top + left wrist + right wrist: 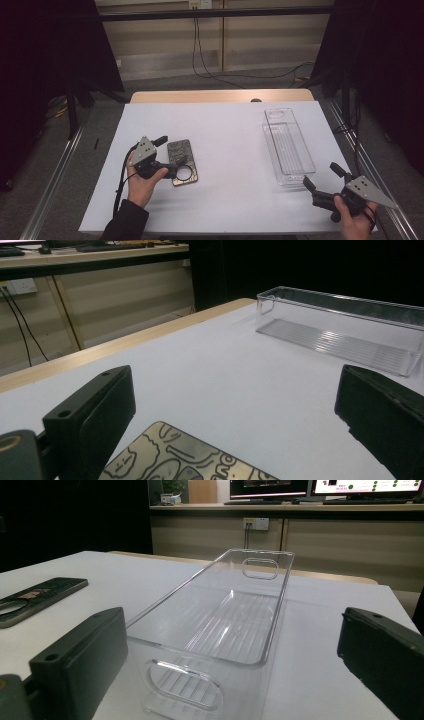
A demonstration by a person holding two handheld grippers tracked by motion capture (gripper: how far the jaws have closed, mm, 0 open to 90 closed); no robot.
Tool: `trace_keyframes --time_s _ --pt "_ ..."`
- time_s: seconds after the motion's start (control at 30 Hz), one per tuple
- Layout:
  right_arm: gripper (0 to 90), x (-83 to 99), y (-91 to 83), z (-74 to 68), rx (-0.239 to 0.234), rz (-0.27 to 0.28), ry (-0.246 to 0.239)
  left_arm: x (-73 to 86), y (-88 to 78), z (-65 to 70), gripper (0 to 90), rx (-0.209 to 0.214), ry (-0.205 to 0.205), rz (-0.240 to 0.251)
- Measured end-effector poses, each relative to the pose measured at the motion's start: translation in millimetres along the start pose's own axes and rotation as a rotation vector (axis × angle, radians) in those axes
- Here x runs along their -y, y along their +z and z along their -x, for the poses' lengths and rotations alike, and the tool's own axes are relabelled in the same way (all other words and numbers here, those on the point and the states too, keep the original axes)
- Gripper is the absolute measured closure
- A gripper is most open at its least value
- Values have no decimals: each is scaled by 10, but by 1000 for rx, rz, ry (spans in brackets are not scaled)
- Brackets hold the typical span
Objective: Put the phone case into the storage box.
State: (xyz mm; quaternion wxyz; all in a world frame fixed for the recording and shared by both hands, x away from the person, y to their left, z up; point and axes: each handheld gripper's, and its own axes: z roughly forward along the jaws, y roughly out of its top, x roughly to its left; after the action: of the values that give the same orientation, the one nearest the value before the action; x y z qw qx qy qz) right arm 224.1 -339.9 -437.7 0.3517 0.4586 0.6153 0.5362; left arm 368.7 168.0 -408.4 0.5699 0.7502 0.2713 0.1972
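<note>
On the white table (225, 150), a phone case (182, 161) and clear bin (289, 147).

From my station I see a white desk (225, 150) with a wooden far edge, black cables (200, 55) on the grey floor beyond, a wall socket (256, 523), and lit monitors (320, 487).
</note>
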Motion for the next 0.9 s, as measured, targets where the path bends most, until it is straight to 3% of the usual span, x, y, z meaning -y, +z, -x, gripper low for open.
trace_keyframes --time_s 0.1,0.17,0.23,0.27,0.47,0.53,0.63,0.8,0.9 --pt "0 -1 -1 -2 -3 1 -1 -22 89 -19 29 22 0 -26" --pt "0 -2 -4 -1 -3 1 -3 -11 128 -12 30 37 -25 -24" --pt "0 -5 -6 -4 -3 4 0 1 150 16 29 42 -22 -58" --pt "0 -6 -7 -4 -6 3 -4 16 156 21 28 41 -3 -66" --pt "0 -15 -3 -22 -8 4 -8 42 181 -52 46 2 -13 -123" --pt "0 -17 1 -30 -14 2 -11 37 162 -93 129 7 -26 -107" --pt "0 -21 3 -41 -16 4 -13 19 151 -140 167 -10 -34 -89" --pt "0 -16 0 -29 -13 3 -11 -28 170 -169 318 4 -24 -110" --pt "0 -18 -2 -30 -13 3 -12 -72 210 -155 395 33 -24 -123"
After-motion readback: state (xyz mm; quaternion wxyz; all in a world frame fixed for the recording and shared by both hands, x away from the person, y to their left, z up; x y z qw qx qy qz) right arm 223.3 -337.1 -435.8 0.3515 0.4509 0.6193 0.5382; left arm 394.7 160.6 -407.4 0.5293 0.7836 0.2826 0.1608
